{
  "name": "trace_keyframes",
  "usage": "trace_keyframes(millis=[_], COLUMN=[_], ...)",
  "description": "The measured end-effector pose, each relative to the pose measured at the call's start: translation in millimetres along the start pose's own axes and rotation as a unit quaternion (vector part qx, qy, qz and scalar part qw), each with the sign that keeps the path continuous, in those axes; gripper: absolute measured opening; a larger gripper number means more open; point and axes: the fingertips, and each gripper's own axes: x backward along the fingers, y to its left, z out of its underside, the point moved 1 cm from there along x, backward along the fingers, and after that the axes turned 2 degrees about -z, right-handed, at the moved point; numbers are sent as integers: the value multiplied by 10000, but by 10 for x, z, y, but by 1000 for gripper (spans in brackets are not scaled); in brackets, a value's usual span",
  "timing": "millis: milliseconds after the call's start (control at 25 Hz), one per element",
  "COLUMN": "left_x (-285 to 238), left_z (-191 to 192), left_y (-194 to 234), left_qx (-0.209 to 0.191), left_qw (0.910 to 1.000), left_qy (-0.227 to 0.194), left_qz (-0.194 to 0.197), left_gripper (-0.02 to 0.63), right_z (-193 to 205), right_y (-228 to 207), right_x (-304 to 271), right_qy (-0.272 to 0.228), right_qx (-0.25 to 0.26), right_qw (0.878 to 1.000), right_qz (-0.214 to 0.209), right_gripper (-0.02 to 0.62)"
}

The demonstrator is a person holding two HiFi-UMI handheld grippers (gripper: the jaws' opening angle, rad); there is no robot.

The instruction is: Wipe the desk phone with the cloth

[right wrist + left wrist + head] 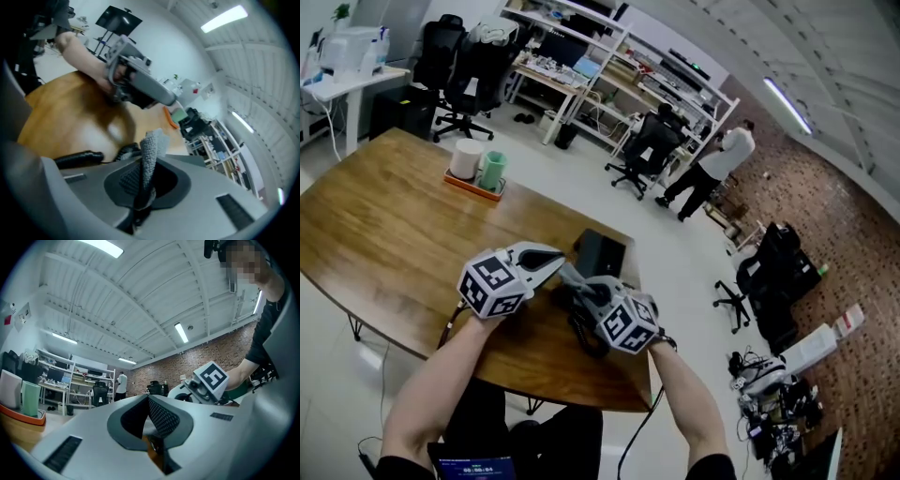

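Observation:
A black desk phone (pixel 602 251) sits on the wooden table (pixel 384 234) just beyond both grippers. My right gripper (pixel 587 292) is shut on a grey cloth (pixel 152 149), which stands up from between its jaws (pixel 143 186). Below it lie a black handset-like piece (pixel 79 158) and a coiled cord (pixel 123 151). My left gripper (pixel 557 266) is close beside the right one and tilted up toward the ceiling. Its jaws (pixel 149 401) meet at the tip with nothing visible between them. The left gripper (pixel 136 86) also fills the upper middle of the right gripper view.
An orange tray (pixel 473 187) with a white cup (pixel 466 157) and a green cup (pixel 492 170) stands at the table's far edge. Office chairs (pixel 459 66), shelves (pixel 609 66) and people (pixel 712 164) are beyond. The table's near right edge (pixel 581 398) is close to me.

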Motion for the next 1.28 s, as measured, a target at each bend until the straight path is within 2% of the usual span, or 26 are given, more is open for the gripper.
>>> trace_keyframes(millis=[80,120,160,240,360,400,480,600,760,1000,1160,1200,1280], left_x=[8,12,20,35,42,38,26,17,18,22,27,30,43], left_z=[7,10,13,26,67,78,84,58,5,32,65,73,84], left_y=[-2,-6,-5,13,53,56,33,-15,-25,-2,11,8,6], left_qx=[0,-2,-5,-3,16,22,33,32,-26,-23,-6,-11,-17], left_qw=[10000,10000,10000,10000,10000,10000,10000,10000,10000,10000,10000,9999,9999], left_qy=[2,4,9,14,-7,-8,6,25,46,76,85,93,105], left_qz=[6,10,11,5,-2,0,1,0,13,22,28,41,60], left_gripper=[-8,-8,-8,-8,-8,-8,-8,-8,-8,-8,-8,-8,-8], right_z=[-67,-100,-129,-151,-28,44,186,304,205,-67,-118,-108,-46], right_y=[261,258,143,-341,-1169,-1355,-1530,-1447,-1083,-36,396,339,-52], right_x=[103,147,173,157,-15,-92,-246,-389,-289,-60,98,125,146], right_qy=[-31,-84,-166,-357,-472,-432,-251,45,33,-189,-236,-274,-339], right_qx=[286,306,205,-296,-1271,-1535,-1822,-1769,-1331,-340,171,125,-240], right_qw=[9978,9972,9982,9987,9802,9725,9645,9683,9809,9986,9980,9981,9991], right_qz=[-605,-672,-533,198,1442,1695,1897,1764,1419,350,-556,-532,58], right_gripper=[25,25,25,25,25,25,25,25,25,25,25,25,25])
